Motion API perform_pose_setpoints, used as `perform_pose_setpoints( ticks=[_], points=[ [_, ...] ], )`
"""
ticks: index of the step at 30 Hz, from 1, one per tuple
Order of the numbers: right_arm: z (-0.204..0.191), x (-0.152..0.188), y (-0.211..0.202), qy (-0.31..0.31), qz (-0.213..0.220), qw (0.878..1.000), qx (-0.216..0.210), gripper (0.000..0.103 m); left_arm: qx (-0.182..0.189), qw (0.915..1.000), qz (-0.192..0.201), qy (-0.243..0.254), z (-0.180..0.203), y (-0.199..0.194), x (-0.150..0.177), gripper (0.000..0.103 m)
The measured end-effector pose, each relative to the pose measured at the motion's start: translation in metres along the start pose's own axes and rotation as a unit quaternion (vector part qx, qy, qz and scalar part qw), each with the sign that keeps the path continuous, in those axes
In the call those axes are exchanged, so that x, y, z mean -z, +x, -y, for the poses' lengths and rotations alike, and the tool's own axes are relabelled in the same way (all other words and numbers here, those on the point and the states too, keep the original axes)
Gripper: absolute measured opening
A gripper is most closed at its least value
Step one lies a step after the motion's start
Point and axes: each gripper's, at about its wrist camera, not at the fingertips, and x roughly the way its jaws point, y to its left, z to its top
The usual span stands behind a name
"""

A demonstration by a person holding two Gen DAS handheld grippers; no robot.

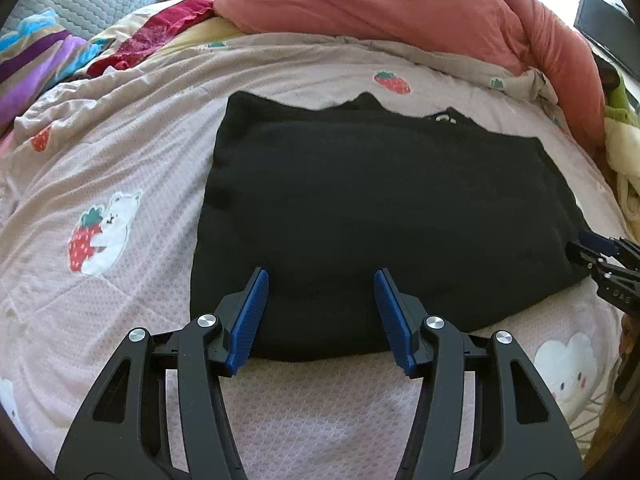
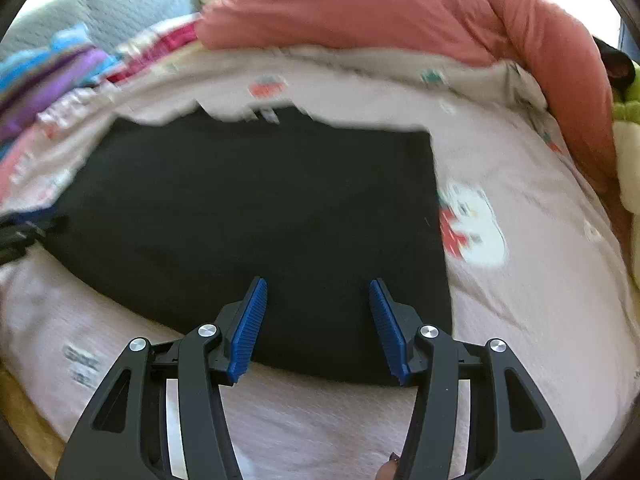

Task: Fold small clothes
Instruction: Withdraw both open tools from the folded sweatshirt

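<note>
Strawberry-print bedspread [image 1: 168,152] | folded black garment [image 1: 360,200] | left gripper [image 1: 320,312], right gripper [image 2: 318,320] agape, empty | label illegible

the left wrist camera is sitting just behind the left gripper [image 1: 322,276] and looking steeply down, close over the near left part of the black garment [image 1: 380,216] on the pink quilt [image 1: 120,152]. the right wrist camera is looking the same way past the right gripper [image 2: 318,286], close over the near right part. both are sharing the garment and the salmon duvet [image 1: 400,0] beyond it.
</note>
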Motion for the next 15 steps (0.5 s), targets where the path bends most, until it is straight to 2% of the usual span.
perform_pose_setpoints(
  ticks=[5,15],
  points=[
    [0.012,0.014,-0.001,0.045,0.001,0.999,-0.028,0.054,0.004,1.0000,-0.001,-0.003,-0.002,-0.001,0.005,0.047],
    [0.014,0.026,-0.009,0.067,0.002,0.997,-0.035,0.054,0.009,0.9999,-0.002,-0.008,-0.002,-0.005,0.014,0.047]
  ],
)
